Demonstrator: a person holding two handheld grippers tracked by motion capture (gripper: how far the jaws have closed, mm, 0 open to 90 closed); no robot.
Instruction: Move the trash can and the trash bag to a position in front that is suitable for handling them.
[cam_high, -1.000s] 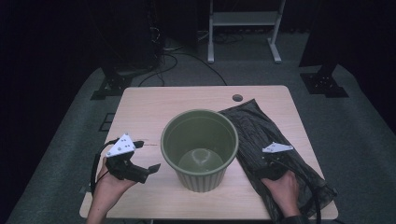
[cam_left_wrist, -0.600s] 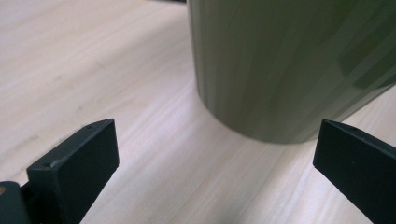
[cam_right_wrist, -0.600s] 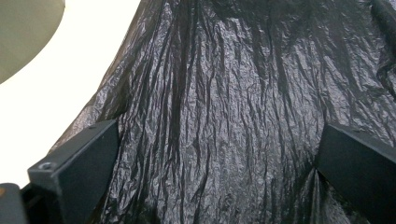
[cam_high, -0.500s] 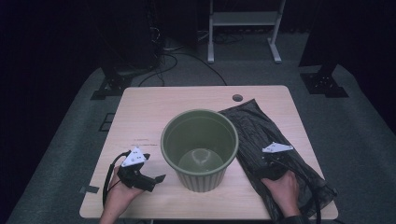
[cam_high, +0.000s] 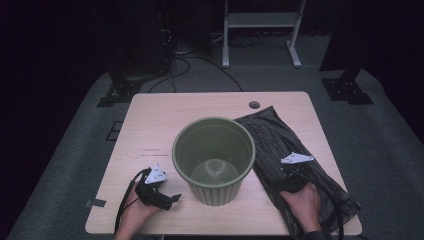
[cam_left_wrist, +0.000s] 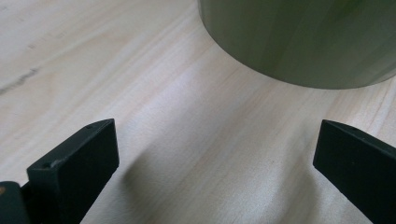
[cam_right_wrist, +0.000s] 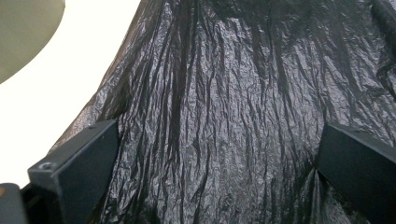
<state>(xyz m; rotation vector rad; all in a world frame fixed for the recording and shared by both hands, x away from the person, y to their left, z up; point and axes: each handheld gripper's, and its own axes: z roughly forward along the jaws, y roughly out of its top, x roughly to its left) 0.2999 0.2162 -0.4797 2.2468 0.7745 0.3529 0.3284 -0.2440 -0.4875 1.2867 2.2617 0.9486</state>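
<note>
high view: green bin (cam_high: 214, 160) upright at the middle of a pale wooden table (cam_high: 165, 117), round, ribbed on the outside, smooth and bare inside. black plastic bag (cam_high: 280, 145) flat on the right side of the table, crinkled and glossy, its left edge touching or tucked just under the bin's side. small round hole (cam_high: 254, 105) in the tabletop near the far edge. left gripper (cam_high: 170, 201) low on the table near the front edge, just beside the bin's base, held by a hand (cam_high: 135, 210), white three-cornered plate on top, black cable looping behind. right gripper (cam_high: 287, 175) over the bag, held by the other hand (cam_high: 302, 202), pale plate on top, cable trailing back across the plastic. dark floor, cables and a white metal stand (cam_high: 260, 30) beyond the table.

left gripper view: two blocky matte black jaws set wide apart, nothing between them but bare wood grain (cam_left_wrist: 201, 140). curved green wall of the bin (cam_left_wrist: 303, 37) straight ahead, near but apart from the jaws.

right gripper view: jaws spread wide, clamped on nothing, hanging over the bag (cam_right_wrist: 233, 107); thin film full of long wrinkles and fine creases. sliver of bright tabletop (cam_right_wrist: 60, 88) at left, bin rim (cam_right_wrist: 23, 32) in the corner.
</note>
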